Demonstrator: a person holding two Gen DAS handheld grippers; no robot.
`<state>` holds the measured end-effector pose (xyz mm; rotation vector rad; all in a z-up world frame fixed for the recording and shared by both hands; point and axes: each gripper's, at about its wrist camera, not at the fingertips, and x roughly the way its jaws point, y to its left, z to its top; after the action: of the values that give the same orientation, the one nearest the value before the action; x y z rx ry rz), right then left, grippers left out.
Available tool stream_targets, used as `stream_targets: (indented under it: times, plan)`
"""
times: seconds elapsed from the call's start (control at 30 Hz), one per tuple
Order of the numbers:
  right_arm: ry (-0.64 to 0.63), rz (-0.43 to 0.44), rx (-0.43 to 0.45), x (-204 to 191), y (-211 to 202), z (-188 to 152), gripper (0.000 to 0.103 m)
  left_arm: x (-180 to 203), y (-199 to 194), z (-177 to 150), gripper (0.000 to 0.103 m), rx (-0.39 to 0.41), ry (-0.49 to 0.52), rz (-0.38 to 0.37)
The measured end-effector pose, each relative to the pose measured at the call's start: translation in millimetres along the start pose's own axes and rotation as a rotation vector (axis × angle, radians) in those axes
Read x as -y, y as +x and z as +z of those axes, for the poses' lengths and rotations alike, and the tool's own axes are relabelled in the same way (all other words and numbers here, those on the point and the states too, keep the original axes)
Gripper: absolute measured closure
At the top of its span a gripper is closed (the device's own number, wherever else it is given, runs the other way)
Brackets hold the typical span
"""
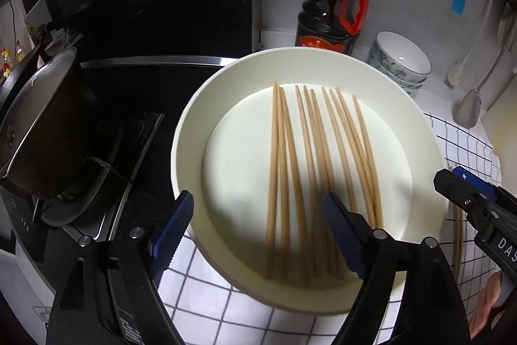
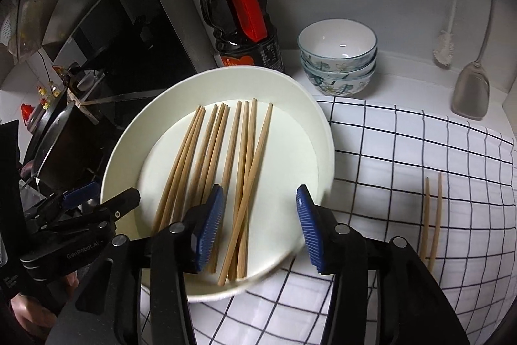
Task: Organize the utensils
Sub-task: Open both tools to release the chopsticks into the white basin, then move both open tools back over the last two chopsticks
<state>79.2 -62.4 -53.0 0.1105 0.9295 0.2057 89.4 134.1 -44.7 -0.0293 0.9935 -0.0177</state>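
the left gripper [image 1: 258, 231] hangs over the near left rim of the cream plate [image 1: 194, 118], its blue pads spread wide with nothing pressed between them; one pad sits outside the rim, the other over the plate's floor. the right gripper [image 2: 260, 222] hovers over the plate's [image 2: 129, 144] near right edge, its jaws partly apart and gripping nothing, though the ends of a few chopsticks lie below the gap.

the chopsticks [image 1: 310, 157] lie in a loose fan across the plate, roughly side by side, some crossing at their near ends. in the right wrist view the same chopsticks [image 2: 219, 164] show, and two more chopsticks [image 2: 431, 219] rest apart on the checked cloth [image 2: 420, 151], to the right of the plate.

the plate sits partly on that cloth. behind it stand a dark sauce bottle [image 2: 240, 18] with a red cap and a stack of patterned bowls [image 2: 337, 57]. a spatula [image 2: 471, 92] and a brush [image 2: 444, 49] hang at the wall on the right. to the left, close to the plate, is a black stove [image 1: 129, 105] with a tilted pot [image 1: 42, 118].
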Motion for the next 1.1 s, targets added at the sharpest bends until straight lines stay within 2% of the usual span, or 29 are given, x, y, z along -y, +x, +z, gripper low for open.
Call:
stream_targets:
  times: [0.23, 0.47, 0.8, 1.1]
  plan:
    - [0.006, -0.008, 0.033, 9, -33, -17, 0.050, 28, -20, -13, 0.016, 0.014, 0.013, -0.023]
    - [0.029, -0.039, 0.043, 33, -59, -37, 0.049, 54, -37, -25, 0.014, 0.025, 0.038, -0.047]
    - [0.088, -0.131, 0.075, 88, -100, -73, 0.045, 107, -55, -49, 0.012, 0.040, 0.106, -0.105]
    - [0.177, -0.200, 0.037, 139, -106, -108, 0.044, 157, -55, -71, 0.011, 0.025, 0.188, -0.176]
